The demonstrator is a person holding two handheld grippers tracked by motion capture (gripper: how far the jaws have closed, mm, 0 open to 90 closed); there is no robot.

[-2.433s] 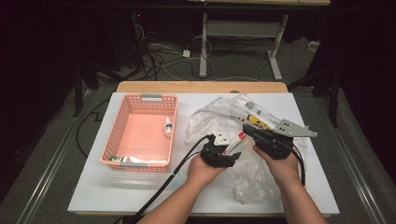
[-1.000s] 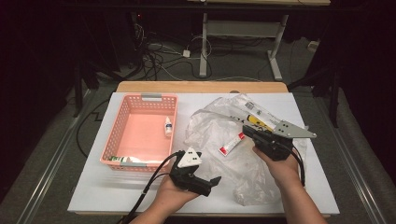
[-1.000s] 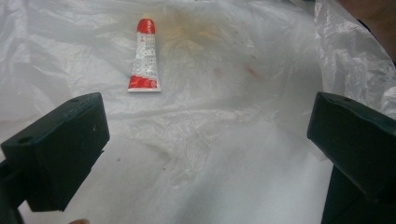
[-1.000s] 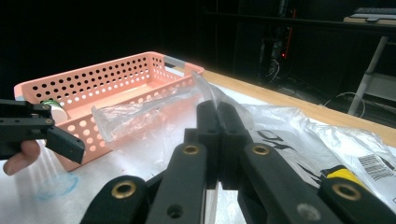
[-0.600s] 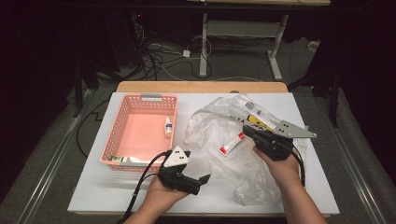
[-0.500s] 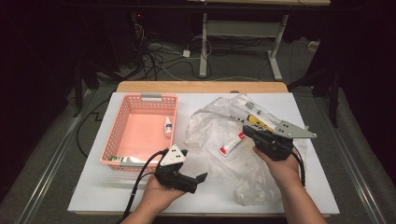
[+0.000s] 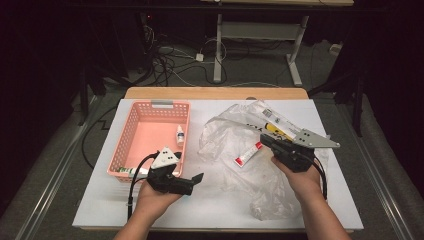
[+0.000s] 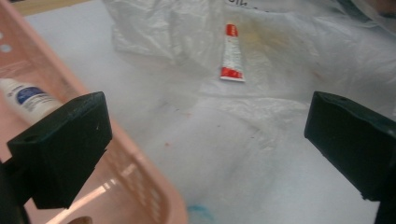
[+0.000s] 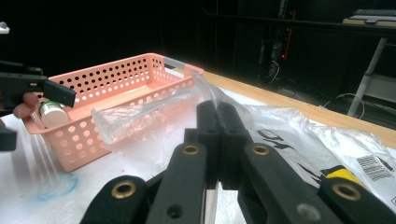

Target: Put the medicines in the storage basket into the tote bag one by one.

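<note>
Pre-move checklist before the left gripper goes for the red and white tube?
1. Left gripper jaws open, nothing between them: ok.
2. Red and white tube in sight, lying on the plastic bag: ok.
3. Path from the jaws to the tube free of things: ok.
4. Right gripper shut on the bag's film, holding it: ok.
5. Pink basket wall close beside the left jaw: not ok, mind it.
6. Tube free of the film: cannot tell.
</note>
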